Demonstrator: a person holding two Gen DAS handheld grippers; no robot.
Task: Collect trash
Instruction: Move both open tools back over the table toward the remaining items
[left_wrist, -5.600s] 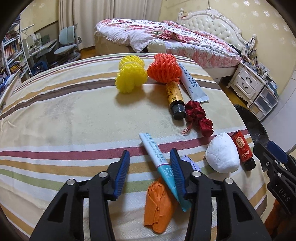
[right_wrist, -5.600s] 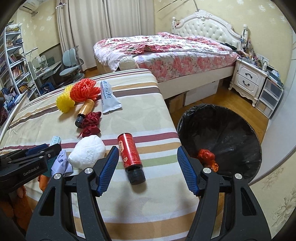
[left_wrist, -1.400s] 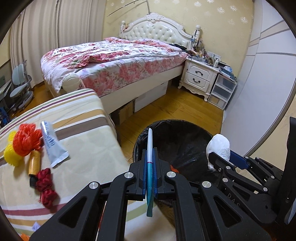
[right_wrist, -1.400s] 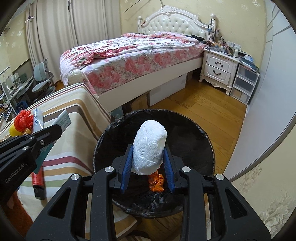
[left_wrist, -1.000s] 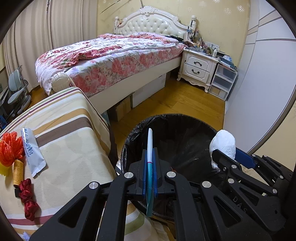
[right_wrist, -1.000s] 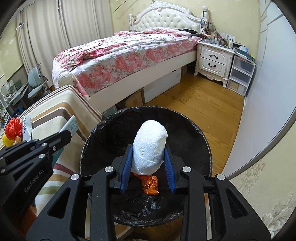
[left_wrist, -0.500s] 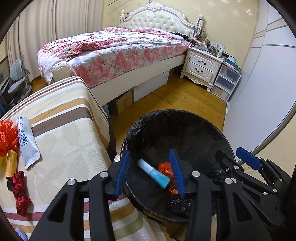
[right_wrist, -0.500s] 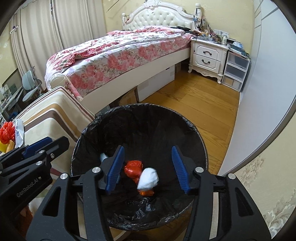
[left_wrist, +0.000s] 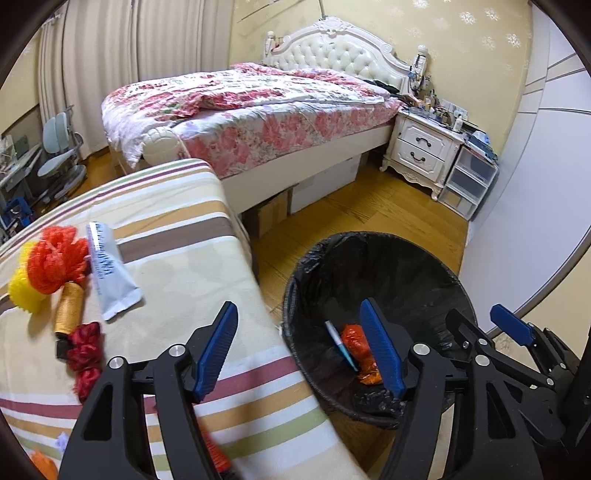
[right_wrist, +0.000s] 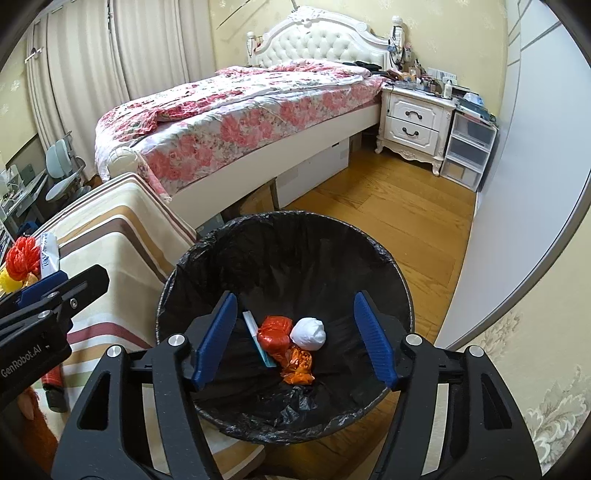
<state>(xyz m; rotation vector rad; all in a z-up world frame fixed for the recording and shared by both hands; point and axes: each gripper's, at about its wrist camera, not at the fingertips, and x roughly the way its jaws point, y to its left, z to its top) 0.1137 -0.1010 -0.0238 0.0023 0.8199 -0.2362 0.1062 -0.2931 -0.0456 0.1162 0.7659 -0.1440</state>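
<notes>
My right gripper (right_wrist: 295, 339) hung over the black-lined bin (right_wrist: 207, 251), jaws opening with nothing gripped — below them, on the crinkled liner's bottom, lay the white paper wad (right_wrist: 308, 333), a teal tube (right_wrist: 258, 343) and orange wrappers (right_wrist: 275, 334). My left gripper (left_wrist: 299, 350) was opening too, empty, straddling the bin's rim beside the striped table's edge (left_wrist: 255, 280), where a glossy white tube (left_wrist: 107, 273) and red netting (left_wrist: 55, 262) lay farther off.

In the one black-lined bin (right_wrist: 373, 258) I count four pieces: one teal tube (right_wrist: 257, 344), one white wad (right_wrist: 308, 333), two orange wrappers (right_wrist: 274, 333). On my striped table (left_wrist: 192, 273): two mesh balls (left_wrist: 55, 264), one white tube (left_wrist: 108, 276), one gold bottle (left_wrist: 68, 308), one red bow (left_wrist: 84, 356).
</notes>
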